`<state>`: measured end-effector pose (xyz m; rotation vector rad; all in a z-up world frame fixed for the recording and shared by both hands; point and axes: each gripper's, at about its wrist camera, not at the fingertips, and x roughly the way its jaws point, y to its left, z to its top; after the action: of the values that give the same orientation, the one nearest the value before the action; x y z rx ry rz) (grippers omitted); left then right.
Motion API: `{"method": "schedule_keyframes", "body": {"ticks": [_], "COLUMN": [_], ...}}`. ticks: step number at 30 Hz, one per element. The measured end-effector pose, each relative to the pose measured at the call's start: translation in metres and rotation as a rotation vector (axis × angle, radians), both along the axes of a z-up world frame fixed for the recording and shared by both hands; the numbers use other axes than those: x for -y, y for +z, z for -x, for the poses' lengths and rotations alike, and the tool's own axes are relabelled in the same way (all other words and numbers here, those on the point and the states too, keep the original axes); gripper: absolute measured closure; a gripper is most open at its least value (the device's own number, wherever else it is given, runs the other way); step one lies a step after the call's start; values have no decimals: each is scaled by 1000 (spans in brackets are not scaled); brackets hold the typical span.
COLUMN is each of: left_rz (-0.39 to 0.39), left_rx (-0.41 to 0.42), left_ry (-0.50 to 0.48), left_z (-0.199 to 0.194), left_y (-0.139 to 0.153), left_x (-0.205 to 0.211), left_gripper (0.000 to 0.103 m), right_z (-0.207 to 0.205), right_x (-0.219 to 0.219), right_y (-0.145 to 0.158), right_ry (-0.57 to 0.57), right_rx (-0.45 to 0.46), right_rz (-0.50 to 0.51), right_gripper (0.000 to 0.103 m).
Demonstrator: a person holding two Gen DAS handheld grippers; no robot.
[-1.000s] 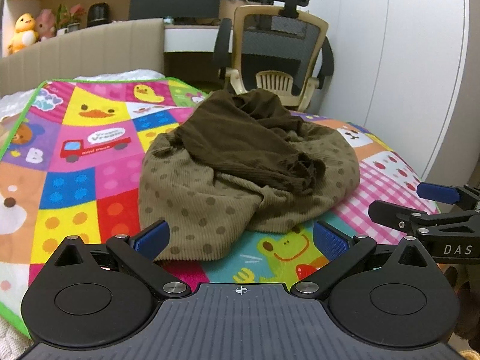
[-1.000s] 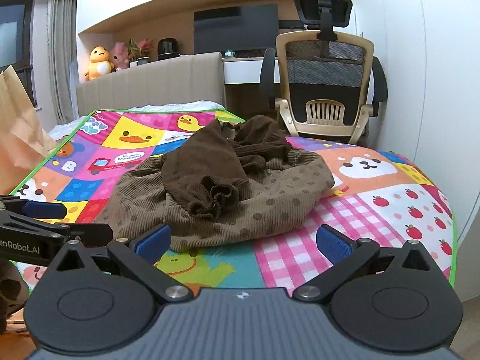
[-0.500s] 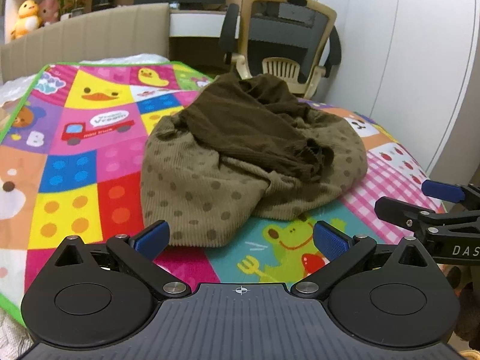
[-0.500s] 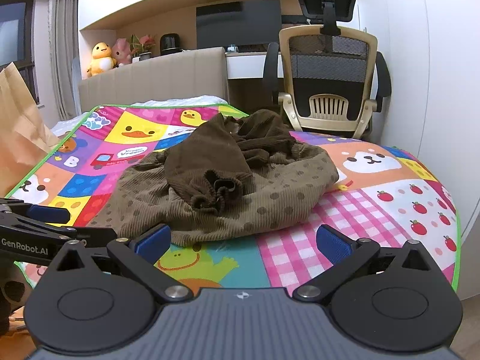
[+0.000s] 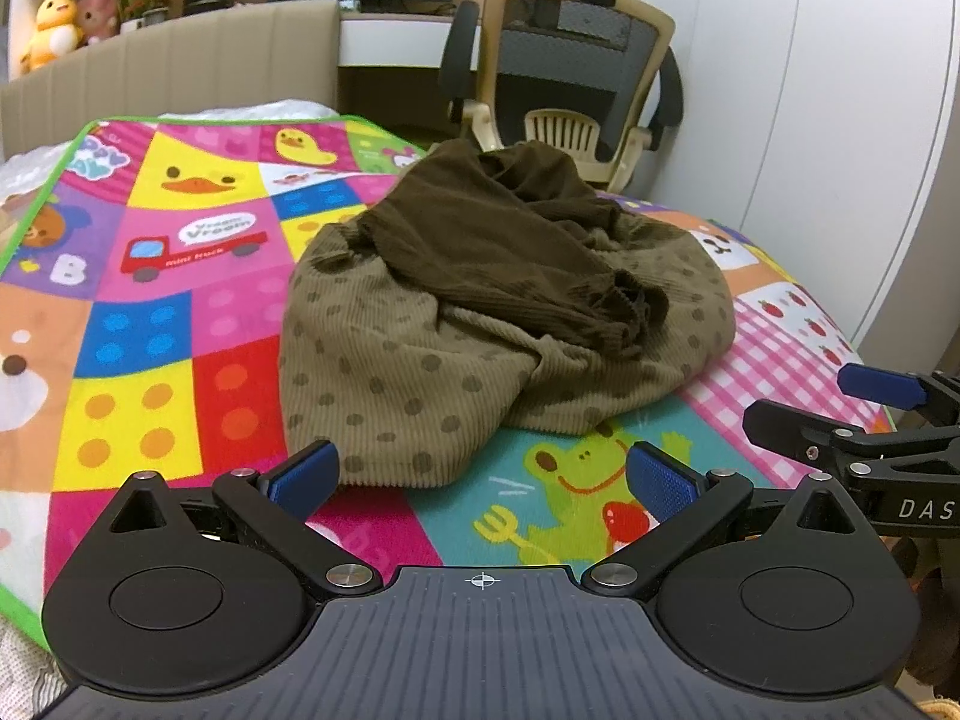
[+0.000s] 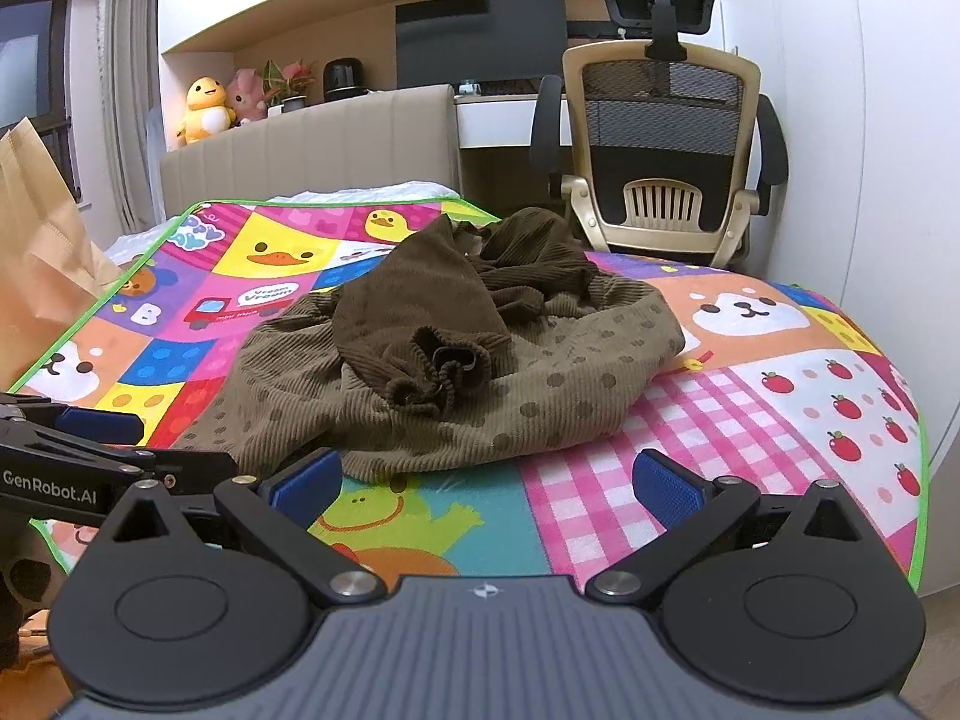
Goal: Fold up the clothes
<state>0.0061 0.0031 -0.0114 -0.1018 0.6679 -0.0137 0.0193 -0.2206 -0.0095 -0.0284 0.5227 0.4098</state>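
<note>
A crumpled garment (image 5: 480, 324) is seen lying in a heap on a bright patchwork play mat (image 5: 150, 324), roughly in the middle of the mat's near half. It is made of ribbed corduroy cloth in two shades: a lighter olive part with dark dots is spread underneath, and a plain dark brown part (image 6: 420, 312) is bunched on top, with a gathered cuff or hem pointing toward the right wrist camera. Nothing is folded yet.

The left gripper (image 5: 480, 474) is held low over the mat's near edge, its blue-padded fingers (image 5: 303, 471) spread wide apart and empty — the left pad is seen just in front of the olive hem, though contact cannot be judged. The right gripper (image 6: 486, 480) is likewise held wide open with nothing between its fingers (image 6: 666, 486), over the frog and pink-check squares of the mat, close to the garment's near edge but apart from it. Each gripper is visible at the side of the other's view, level with it and just beside it.

Behind the mat a padded beige headboard (image 6: 306, 144) is seen, with stuffed toys (image 6: 207, 111) on the ledge above it. An office chair (image 6: 660, 156) with a mesh back stands at the far right corner — in front of a desk. A brown paper bag (image 6: 36, 276) rises at the left edge of the right wrist view.
</note>
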Motion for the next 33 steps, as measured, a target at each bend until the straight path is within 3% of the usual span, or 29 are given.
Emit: {"method": "schedule_keyframes", "body": {"ticks": [33], "left_rz": [14], "left_rx": [-11], "left_ry": [1], "left_z": [-3], "left_y": [-1], "left_x": [-4], "left_gripper": [0], "right_z": [-3], "right_x": [0], "right_y": [-1], "right_ry": [0], "right_rx": [-10], "right_rz": [2], "right_gripper": [0]}}
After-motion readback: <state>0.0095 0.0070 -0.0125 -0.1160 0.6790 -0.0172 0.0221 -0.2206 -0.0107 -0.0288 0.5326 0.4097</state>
